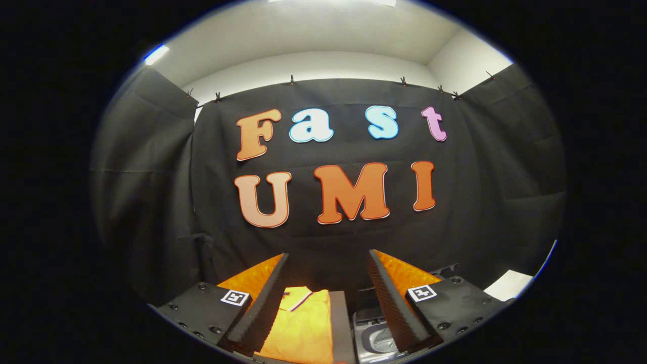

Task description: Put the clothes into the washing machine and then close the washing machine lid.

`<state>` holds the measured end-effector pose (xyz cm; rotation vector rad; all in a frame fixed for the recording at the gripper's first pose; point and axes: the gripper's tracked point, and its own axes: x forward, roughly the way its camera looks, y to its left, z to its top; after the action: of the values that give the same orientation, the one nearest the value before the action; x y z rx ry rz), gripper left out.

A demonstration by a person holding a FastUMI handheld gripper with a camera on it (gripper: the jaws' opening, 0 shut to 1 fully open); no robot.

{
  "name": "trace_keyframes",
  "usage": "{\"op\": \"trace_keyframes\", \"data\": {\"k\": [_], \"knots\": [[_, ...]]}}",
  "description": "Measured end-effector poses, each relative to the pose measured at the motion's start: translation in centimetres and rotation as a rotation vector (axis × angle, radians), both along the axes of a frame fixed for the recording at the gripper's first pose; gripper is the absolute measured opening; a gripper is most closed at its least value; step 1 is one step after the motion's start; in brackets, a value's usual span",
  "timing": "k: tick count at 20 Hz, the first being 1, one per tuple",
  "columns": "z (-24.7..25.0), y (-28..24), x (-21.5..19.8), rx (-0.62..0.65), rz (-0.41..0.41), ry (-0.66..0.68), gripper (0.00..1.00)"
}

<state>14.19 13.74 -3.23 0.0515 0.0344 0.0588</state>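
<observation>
One gripper [328, 268], two ribbed fingers [263, 303] spread apart, nothing clamped. One folded orange garment [303, 323] between the fingers, toward the left one. One washing machine [374, 333], its opening partly seen beside the garment, near the right finger. One white sheet [509, 284] off to the right.

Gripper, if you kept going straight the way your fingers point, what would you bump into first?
The gripper is open, with nothing held. Its fingers aim level at the black cloth wall, which looks like the first thing in line, though depth is unclear. The folded yellow shirt and the washing machine sit lower, below that line.
</observation>
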Motion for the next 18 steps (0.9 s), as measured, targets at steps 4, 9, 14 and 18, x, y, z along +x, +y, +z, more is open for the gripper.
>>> {"op": "trace_keyframes", "data": {"k": [4,9,14,18], "knots": [[-4.0,4.7,2.9,-0.011,0.034,0.085,0.98],[-9.5,8.8,5.8,-0.033,0.054,0.198,0.99],[-14.3,11.2,7.3,-0.009,0.057,0.306,0.99],[-18.4,11.8,8.4,-0.034,0.042,0.419,0.98]]}}
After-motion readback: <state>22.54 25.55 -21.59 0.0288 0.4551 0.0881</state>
